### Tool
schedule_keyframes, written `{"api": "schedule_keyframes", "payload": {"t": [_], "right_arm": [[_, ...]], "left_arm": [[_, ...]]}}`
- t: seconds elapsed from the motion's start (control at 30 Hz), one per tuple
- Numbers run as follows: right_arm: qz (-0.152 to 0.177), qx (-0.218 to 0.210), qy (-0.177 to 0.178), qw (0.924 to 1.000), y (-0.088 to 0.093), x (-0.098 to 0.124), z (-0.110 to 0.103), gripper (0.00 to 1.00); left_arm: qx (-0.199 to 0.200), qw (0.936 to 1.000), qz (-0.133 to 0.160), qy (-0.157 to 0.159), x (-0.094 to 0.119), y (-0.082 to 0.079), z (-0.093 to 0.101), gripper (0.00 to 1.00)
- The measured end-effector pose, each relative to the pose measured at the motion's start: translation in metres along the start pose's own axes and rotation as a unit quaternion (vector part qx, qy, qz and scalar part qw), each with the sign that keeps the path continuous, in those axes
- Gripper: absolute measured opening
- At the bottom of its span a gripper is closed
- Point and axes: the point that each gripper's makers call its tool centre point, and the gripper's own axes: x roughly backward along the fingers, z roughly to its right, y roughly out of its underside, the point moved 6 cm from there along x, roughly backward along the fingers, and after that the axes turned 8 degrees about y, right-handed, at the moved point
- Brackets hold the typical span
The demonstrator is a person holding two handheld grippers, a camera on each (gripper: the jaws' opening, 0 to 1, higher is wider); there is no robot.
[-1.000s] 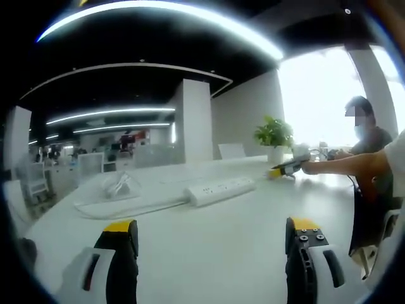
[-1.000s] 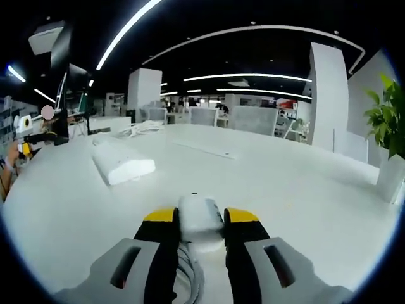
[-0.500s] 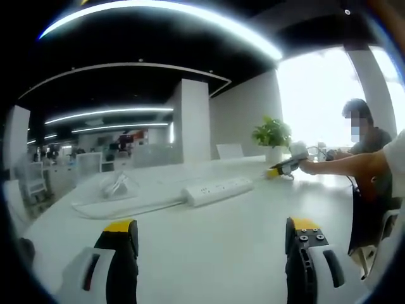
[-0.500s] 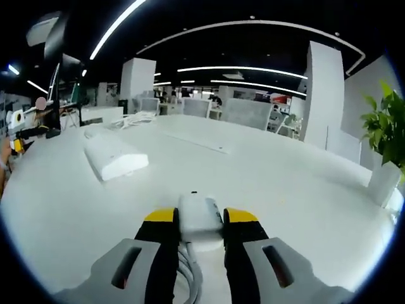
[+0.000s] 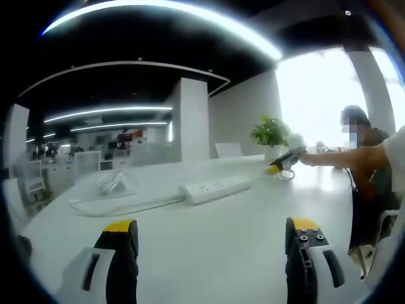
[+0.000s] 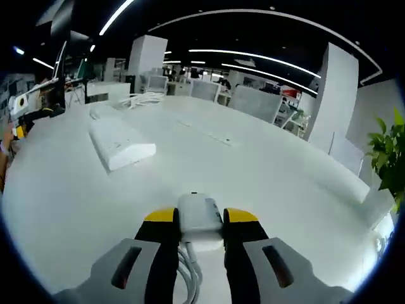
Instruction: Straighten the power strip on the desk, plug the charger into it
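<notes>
- While the right gripper has its yellow-tipped fingers clenched on the white charger, the charger's cable loops down between the two arms of the tool.
- In the right gripper view, the white power strip lies on the white bench, ahead of the charger and to its left, well apart from it, angled across the surface.
- The left gripper hangs over the bench with its fingers spread wide and grasping nothing.
- In the left gripper view, the power strip sits near the middle of the bench with its socket face up, and its white cord runs off to the left toward a loose coil.
- From the right of that view, a person's outstretched arm carries the right gripper with the charger above the bench, just in front of a potted plant.
- A green potted plant shows at the right edge of the right gripper view as well.
</notes>
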Motion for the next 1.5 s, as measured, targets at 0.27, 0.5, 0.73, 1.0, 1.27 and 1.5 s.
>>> {"api": "schedule_keyframes", "payload": {"t": [0.27,0.5,0.73,1.0,1.27,1.5], "right_arm": [[-0.006,0.03,-0.007,0.9995,-0.017,0.005,-0.007,0.24],[-0.013,0.056,-0.016,0.9982,-0.034,0.008,-0.01,0.24],[-0.02,0.081,-0.02,0.9963,-0.045,0.011,-0.018,0.24],[-0.035,0.108,-0.021,0.9933,-0.054,0.012,-0.02,0.24],[-0.052,0.145,-0.027,0.9877,-0.066,0.013,-0.028,0.24],[-0.063,0.174,-0.039,0.9819,-0.078,0.007,-0.037,0.24]], "left_arm": [[-0.001,1.0,-0.002,-0.002,0.001,0.0,0.0,0.99],[-0.001,1.0,0.001,-0.001,0.002,0.0,0.002,0.99],[-0.001,1.0,0.004,0.001,0.003,-0.001,0.002,0.99],[0.0,1.0,0.006,-0.002,0.005,-0.001,0.002,0.99],[-0.002,1.0,0.006,0.0,0.005,-0.003,0.002,0.99],[-0.002,1.0,0.005,0.003,0.003,-0.004,0.003,0.99]]}}
